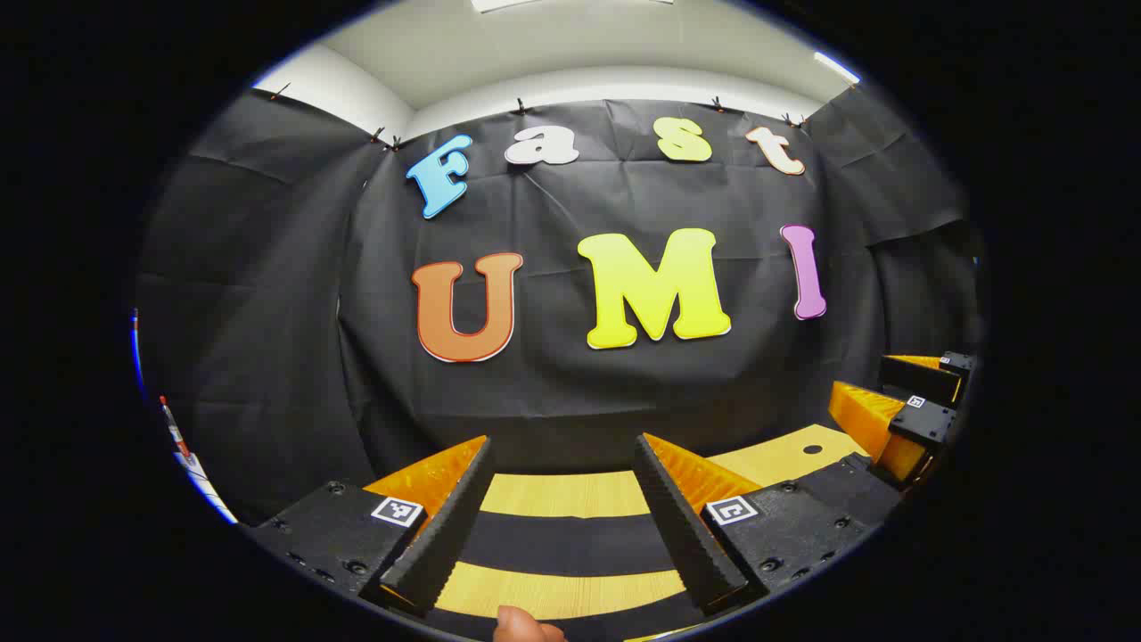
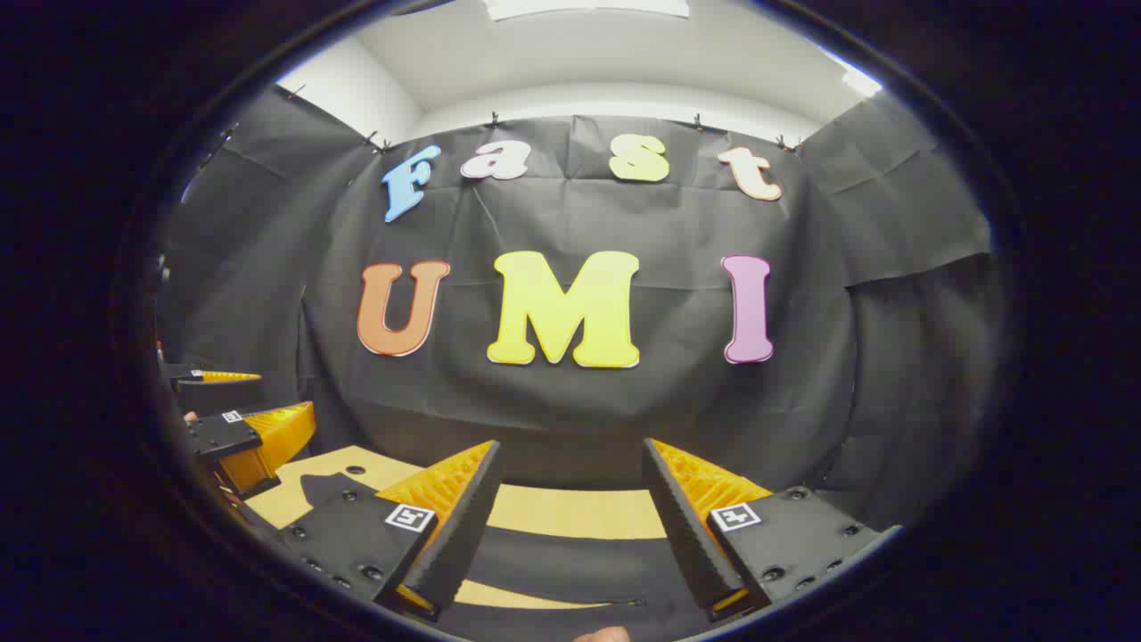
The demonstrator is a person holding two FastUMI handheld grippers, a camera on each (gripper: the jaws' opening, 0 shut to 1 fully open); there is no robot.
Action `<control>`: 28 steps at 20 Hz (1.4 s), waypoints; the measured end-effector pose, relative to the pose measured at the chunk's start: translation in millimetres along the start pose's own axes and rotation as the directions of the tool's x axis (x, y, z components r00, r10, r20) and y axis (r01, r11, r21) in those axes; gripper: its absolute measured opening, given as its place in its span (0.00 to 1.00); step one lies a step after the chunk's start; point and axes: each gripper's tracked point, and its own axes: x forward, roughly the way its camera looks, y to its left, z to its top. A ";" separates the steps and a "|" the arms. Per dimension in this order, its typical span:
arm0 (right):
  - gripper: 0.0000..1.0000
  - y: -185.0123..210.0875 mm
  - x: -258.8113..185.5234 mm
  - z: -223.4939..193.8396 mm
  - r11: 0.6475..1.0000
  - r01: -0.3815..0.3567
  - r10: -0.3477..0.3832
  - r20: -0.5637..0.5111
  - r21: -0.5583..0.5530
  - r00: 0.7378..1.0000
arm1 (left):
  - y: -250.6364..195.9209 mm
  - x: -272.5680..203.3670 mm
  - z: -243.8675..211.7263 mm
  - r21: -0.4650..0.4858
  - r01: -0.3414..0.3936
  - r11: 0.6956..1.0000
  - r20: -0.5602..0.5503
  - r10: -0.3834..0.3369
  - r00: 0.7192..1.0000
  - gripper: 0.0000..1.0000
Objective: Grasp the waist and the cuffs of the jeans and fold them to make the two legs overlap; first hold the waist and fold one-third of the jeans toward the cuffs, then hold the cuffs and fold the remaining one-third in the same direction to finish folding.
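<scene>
A dark cloth [image 1: 570, 544], apparently the jeans, lies in bands across the light wooden table [image 1: 570, 495] under my left gripper [image 1: 563, 444]. That gripper is open with nothing between its fingers. In the right gripper view the same dark cloth [image 2: 553, 562] lies under my right gripper [image 2: 571, 446], which is also open and holds nothing. Both grippers hover side by side and face the booth's black wall. The right gripper [image 1: 863, 374] shows at the right edge of the left gripper view. The left gripper [image 2: 285, 392] shows at the left edge of the right gripper view. I cannot make out waist or cuffs.
The table [image 2: 570, 513] ends close to the black wall. A small round hole [image 1: 812, 448] sits in the tabletop between the two grippers. A person's fingertip [image 1: 526, 629] peeks in at the bottom edge.
</scene>
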 end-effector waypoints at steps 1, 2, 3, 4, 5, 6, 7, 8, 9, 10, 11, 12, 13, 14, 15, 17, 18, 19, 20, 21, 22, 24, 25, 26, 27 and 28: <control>0.94 2.8 -1.4 -0.3 1.000 -0.007 0.007 -0.005 0.002 1.000 | -1.3 -1.6 -1.0 0.000 0.006 1.000 -0.008 -0.006 1.000 0.99; 0.95 4.2 -4.6 -0.8 1.000 -0.011 0.011 -0.011 0.000 1.000 | -0.9 -3.4 -2.5 -0.001 0.007 1.000 -0.015 -0.007 1.000 0.99; 0.95 3.0 -5.6 -0.5 1.000 -0.013 0.013 -0.008 -0.001 1.000 | -0.7 -5.5 -2.7 -0.004 0.005 1.000 -0.020 -0.005 1.000 0.94; 0.96 1.5 -6.4 0.6 1.000 -0.012 0.012 -0.005 0.000 1.000 | 0.1 -8.0 -3.1 -0.007 0.001 1.000 -0.026 -0.002 1.000 1.00; 0.94 0.0 -7.6 -1.1 1.000 -0.008 0.008 -0.008 0.002 1.000 | 0.4 -10.0 -3.6 -0.012 -0.002 1.000 -0.030 0.002 1.000 1.00; 0.94 -1.0 -8.0 -2.2 1.000 -0.005 0.005 -0.011 0.005 1.000 | -0.3 -11.4 -3.3 -0.017 -0.003 1.000 -0.031 0.003 1.000 1.00; 0.94 -2.3 -6.7 -3.5 1.000 -0.001 0.001 -0.014 0.009 1.000 | -0.5 -13.2 -3.9 -0.020 -0.003 1.000 -0.032 0.002 0.999 1.00; 0.94 -4.5 -7.0 -3.3 1.000 0.003 -0.003 -0.014 0.014 1.000 | -1.1 -14.3 -4.0 -0.017 -0.002 1.000 -0.032 0.002 0.999 0.99; 0.96 -5.5 -6.8 -3.9 1.000 0.006 -0.005 -0.016 0.017 1.000 | -1.9 -15.5 -3.7 -0.014 -0.001 1.000 -0.032 0.000 0.999 0.99; 0.94 -6.7 -6.8 -4.2 1.000 0.007 -0.007 -0.017 0.016 1.000 | -2.3 -16.7 -3.4 -0.013 0.000 1.000 -0.033 -0.001 0.999 0.99; 0.94 -7.8 -8.4 -5.1 1.000 0.008 -0.008 -0.016 0.013 1.000 | -3.5 -16.6 -3.1 -0.014 0.002 1.000 -0.032 -0.002 0.999 1.00; 0.94 -8.5 -8.1 -4.5 1.000 0.010 -0.009 -0.016 0.012 1.000 | -5.6 -16.5 -2.4 -0.013 0.004 1.000 -0.031 -0.004 1.000 0.99; 0.94 -10.7 -8.1 -4.8 1.000 0.010 -0.009 -0.015 0.014 1.000 | -5.8 -16.8 -1.9 -0.011 0.003 1.000 -0.029 -0.004 1.000 0.99; 0.94 -10.8 -8.6 -4.6 1.000 0.009 -0.008 -0.016 0.014 1.000 | -6.2 -16.9 0.2 -0.010 0.004 1.000 -0.027 -0.004 1.000 0.99; 0.94 -11.3 -8.5 -5.4 1.000 0.008 -0.008 -0.016 0.013 1.000 | -5.8 -17.9 0.3 -0.010 0.004 1.000 -0.027 -0.004 1.000 0.99; 0.94 -12.3 -7.4 -4.3 1.000 0.005 -0.005 -0.014 0.010 1.000 | -6.9 -17.0 0.6 -0.011 0.003 1.000 -0.027 -0.003 1.000 1.00; 0.94 -13.3 -7.3 -3.6 1.000 0.004 -0.004 -0.013 0.011 1.000 | -7.1 -17.0 0.7 -0.011 0.001 1.000 -0.025 -0.001 1.000 0.99; 0.94 -13.8 -6.3 -4.7 1.000 0.004 -0.003 -0.015 0.012 1.000 | -7.5 -16.8 1.7 -0.012 0.001 1.000 -0.025 -0.001 1.000 0.99; 0.94 -14.9 -5.5 -4.0 1.000 0.003 -0.003 -0.016 0.012 1.000 | -7.9 -16.3 1.9 -0.013 0.000 1.000 -0.026 -0.001 1.000 0.99; 0.94 -16.0 -4.8 -3.7 1.000 0.004 -0.004 -0.014 0.011 1.000 | -6.8 -15.7 2.1 -0.015 -0.001 1.000 -0.028 0.001 1.000 0.99; 0.95 -18.4 -5.0 -2.2 1.000 0.005 -0.004 -0.012 0.010 1.000 | -6.4 -15.9 1.3 -0.023 0.003 1.000 -0.033 -0.004 0.999 0.99; 0.96 -23.6 -3.5 -0.9 1.000 0.009 -0.009 -0.010 0.002 1.000 | -12.7 -20.8 -9.1 -0.118 0.031 0.993 -0.076 -0.040 0.996 1.00; 0.94 -27.4 -3.9 -1.0 1.000 0.011 -0.011 -0.011 -0.003 1.000 | -11.2 -24.6 -19.5 -0.180 0.023 0.983 -0.118 -0.045 0.992 0.99; 0.94 -32.7 -3.5 0.5 1.000 0.018 -0.018 -0.008 -0.008 1.000 | -4.3 -30.4 -30.1 -0.225 -0.003 0.974 -0.158 -0.033 0.987 1.00; 0.94 -39.7 -2.6 2.4 1.000 0.028 -0.028 -0.004 -0.011 1.000 | 11.6 -39.3 -45.4 -0.258 -0.043 0.965 -0.204 -0.010 0.979 1.00; 0.94 -47.0 -1.5 3.8 0.999 0.039 -0.039 -0.004 -0.011 0.999 | 24.2 -47.0 -56.5 -0.276 -0.078 0.958 -0.238 0.011 0.971 1.00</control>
